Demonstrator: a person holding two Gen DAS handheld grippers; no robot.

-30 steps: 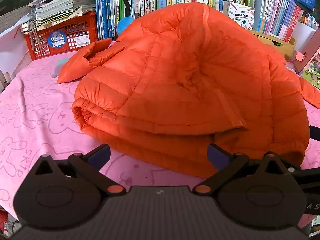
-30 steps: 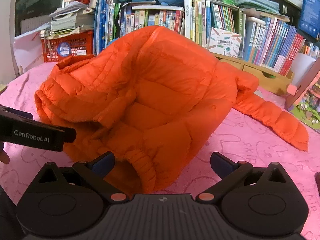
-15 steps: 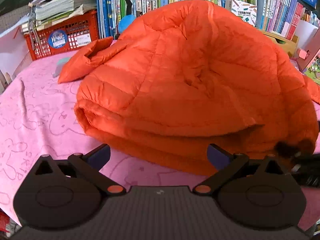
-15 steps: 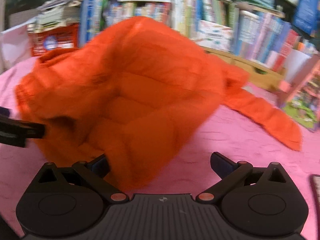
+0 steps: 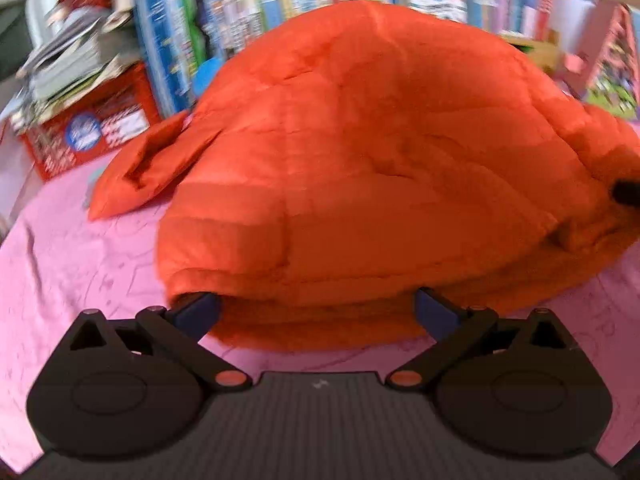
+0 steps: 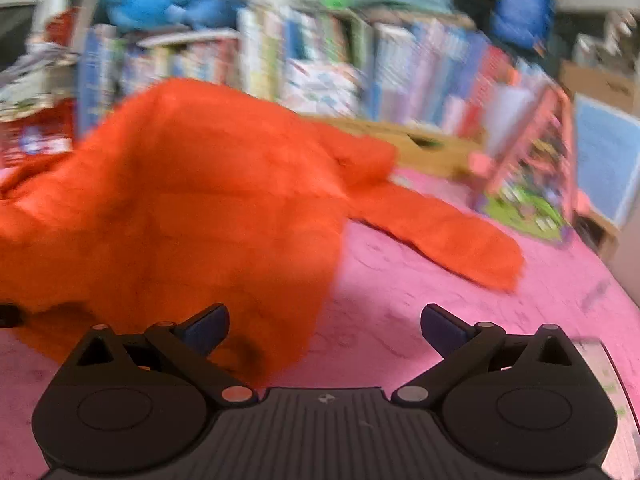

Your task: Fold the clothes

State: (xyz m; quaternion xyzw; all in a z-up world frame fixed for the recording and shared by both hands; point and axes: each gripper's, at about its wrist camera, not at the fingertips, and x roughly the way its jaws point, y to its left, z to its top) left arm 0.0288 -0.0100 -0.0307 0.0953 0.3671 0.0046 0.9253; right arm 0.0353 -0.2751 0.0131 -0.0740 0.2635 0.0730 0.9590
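The orange jacket (image 5: 360, 168) is being shown heaped on the pink cloth (image 5: 80, 248) directly ahead of the left tool (image 5: 316, 312), whose jaws are being held wide apart against its front fold. The right tool (image 6: 324, 328) is likewise being held spread, the jacket lying ahead to its left with one sleeve (image 6: 448, 232) ahead to its right.

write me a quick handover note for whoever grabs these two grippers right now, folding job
Left gripper: open, jaws straddling the near edge of the orange puffer jacket, nothing clamped.
Right gripper: open, at the jacket's near right corner, holding nothing.
Jacket sits bunched in a mound on the pink cloth; one sleeve trails out flat to the right.
Done: nothing neat yet.
Left: tuck in the sleeve, flatten, fold.
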